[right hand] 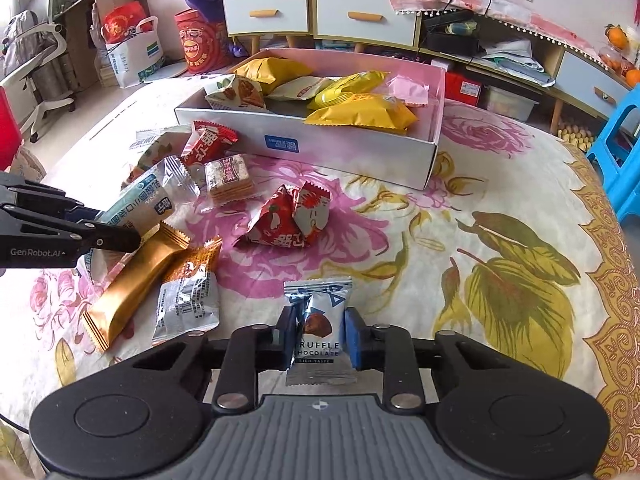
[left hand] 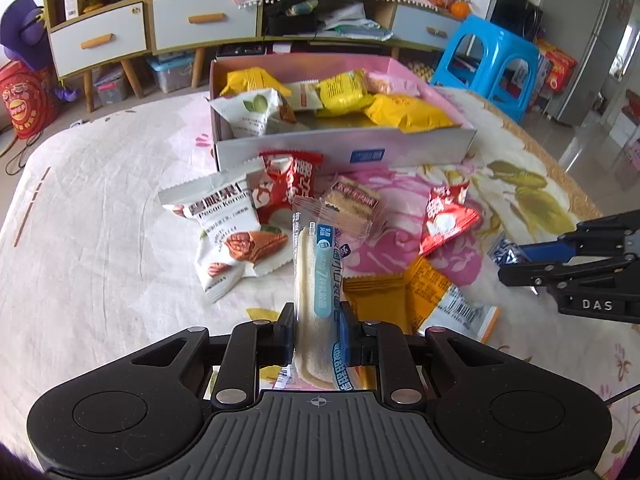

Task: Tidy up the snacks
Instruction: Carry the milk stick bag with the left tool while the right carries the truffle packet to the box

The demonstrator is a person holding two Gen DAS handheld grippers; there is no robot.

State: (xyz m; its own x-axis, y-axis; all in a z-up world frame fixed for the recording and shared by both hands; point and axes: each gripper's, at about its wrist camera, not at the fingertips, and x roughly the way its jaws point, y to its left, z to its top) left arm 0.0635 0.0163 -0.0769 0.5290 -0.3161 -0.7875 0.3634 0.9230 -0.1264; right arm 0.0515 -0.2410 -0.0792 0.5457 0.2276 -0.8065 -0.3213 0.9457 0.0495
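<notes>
My left gripper (left hand: 316, 328) is shut on a long clear bread packet with a light-blue label (left hand: 316, 276); the same bread packet (right hand: 140, 204) and left gripper (right hand: 120, 228) show at the left of the right wrist view. My right gripper (right hand: 320, 330) is shut on a silver truffle chocolate packet (right hand: 318, 320), and that right gripper (left hand: 516, 260) reaches in from the right edge of the left wrist view. A white cardboard box (left hand: 344, 152) (right hand: 352, 152) stands farther back on the floral cloth and holds several yellow, white and pink snack packets.
Loose snacks lie between the grippers and the box: white pecan packets (left hand: 224, 220), red packets (left hand: 292, 184) (right hand: 288, 220), a wafer packet (right hand: 230, 178), gold packets (right hand: 132, 280) and a grey-orange packet (right hand: 188, 300). A blue stool (left hand: 488, 64) and drawer cabinets (left hand: 160, 28) stand behind.
</notes>
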